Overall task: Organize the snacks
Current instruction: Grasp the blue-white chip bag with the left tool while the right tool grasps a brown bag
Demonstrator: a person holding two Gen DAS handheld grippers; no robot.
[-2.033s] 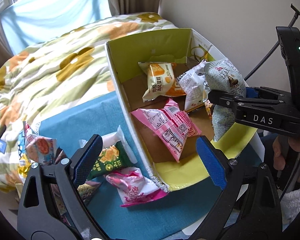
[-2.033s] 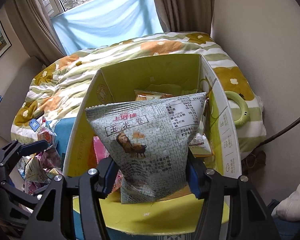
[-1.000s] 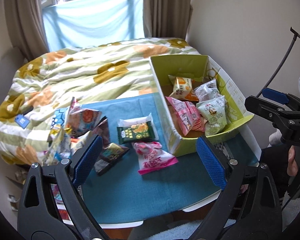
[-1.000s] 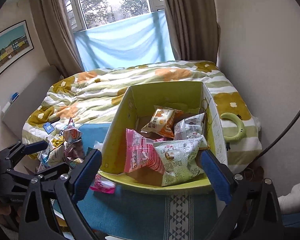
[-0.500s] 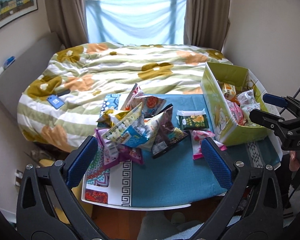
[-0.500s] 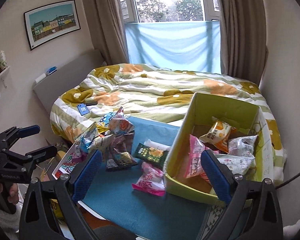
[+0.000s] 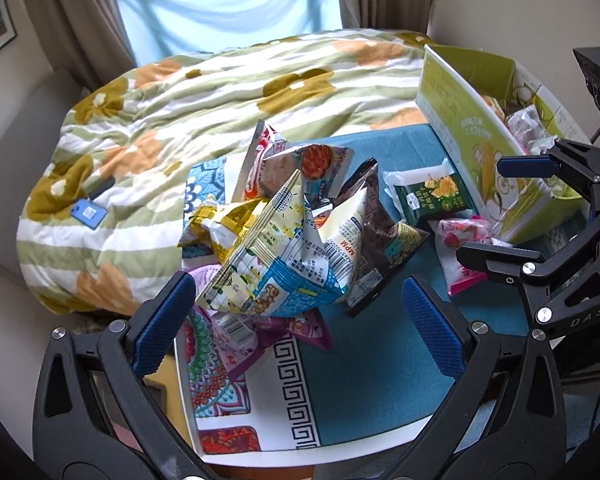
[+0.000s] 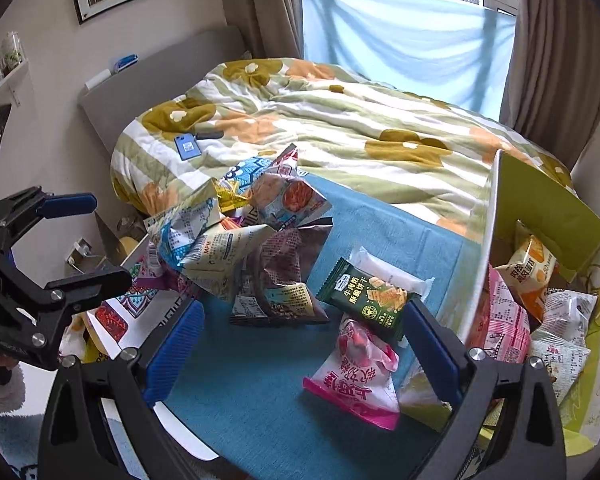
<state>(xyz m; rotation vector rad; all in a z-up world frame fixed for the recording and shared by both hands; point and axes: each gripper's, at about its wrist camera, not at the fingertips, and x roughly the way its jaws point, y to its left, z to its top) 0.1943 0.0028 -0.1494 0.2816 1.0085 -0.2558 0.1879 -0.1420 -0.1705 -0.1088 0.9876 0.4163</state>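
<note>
From the left wrist view, the left gripper (image 7: 298,316) hangs above the near end of a heap of snack bags (image 7: 296,232) on the blue mat (image 7: 364,360), its jaws spread wide with nothing pinched; a pale blue-and-yellow bag (image 7: 276,276) lies just ahead of them, untouched. To the right a green box (image 7: 472,136) stands on the mat with a few packets showing over its wall, while a dark green packet (image 7: 432,198) and a pink packet (image 7: 456,248) lie loose beside it. From the right wrist view, the right gripper (image 8: 300,348) also has its jaws wide and empty, poised over the mat with the pink packet (image 8: 358,376) and the dark green packet (image 8: 368,300) lying between and just beyond its fingers. The box (image 8: 548,200) holds several packets (image 8: 540,308) already, an orange one, a pink one and some pale ones. The job looks under way but far from finished: the box holds only a handful, and the heap (image 8: 236,240) and the loose packets are left to move.
</note>
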